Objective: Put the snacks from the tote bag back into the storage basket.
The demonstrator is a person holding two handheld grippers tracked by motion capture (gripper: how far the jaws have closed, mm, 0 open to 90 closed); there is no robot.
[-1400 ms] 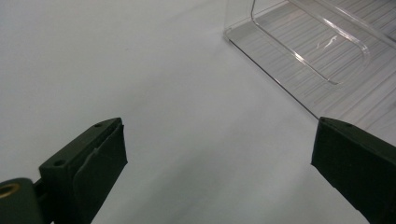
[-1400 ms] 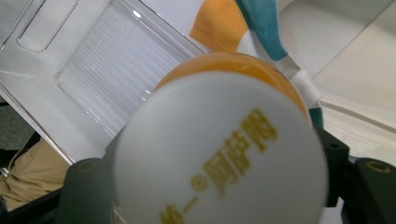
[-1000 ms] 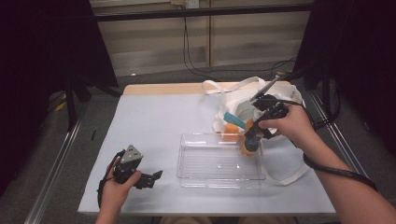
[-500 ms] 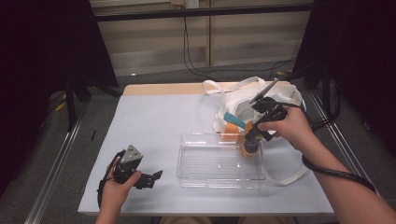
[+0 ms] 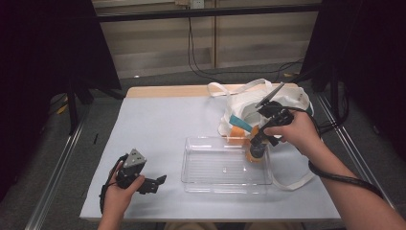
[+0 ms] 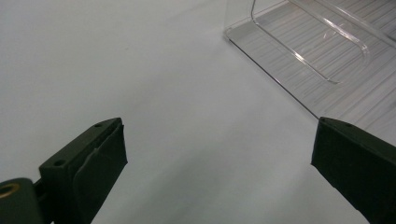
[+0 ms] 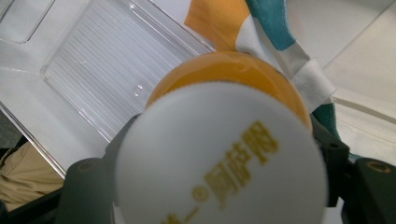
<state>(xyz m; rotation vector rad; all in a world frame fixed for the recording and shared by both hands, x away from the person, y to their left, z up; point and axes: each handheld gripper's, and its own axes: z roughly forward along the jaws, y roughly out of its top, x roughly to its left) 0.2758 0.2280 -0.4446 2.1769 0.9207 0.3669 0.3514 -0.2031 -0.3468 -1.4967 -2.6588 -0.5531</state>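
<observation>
My right gripper (image 5: pixel 257 145) is shut on an orange bottle with a white cap (image 5: pixel 256 153), holding it over the far right corner of the clear plastic tray (image 5: pixel 210 165). The right gripper view looks straight onto the cap (image 7: pixel 224 154), which has gold lettering, and the jaws clamp the bottle's orange body (image 7: pixel 233 70) from both sides. The ribbed tray floor (image 7: pixel 107 60) lies below. My left gripper (image 5: pixel 160 181) rests open on the table at the front left, with nothing between its jaws (image 6: pixel 215 140). The tray's near corner (image 6: pixel 327 51) lies just beyond them.
A white tote bag (image 5: pixel 249 103) lies behind the tray at the back right, its strap looping round the tray's right side. An orange and teal cloth (image 5: pixel 238 127) pokes from the bag's mouth (image 7: pixel 219 23). A wooden strip (image 5: pixel 167 91) edges the table's far side.
</observation>
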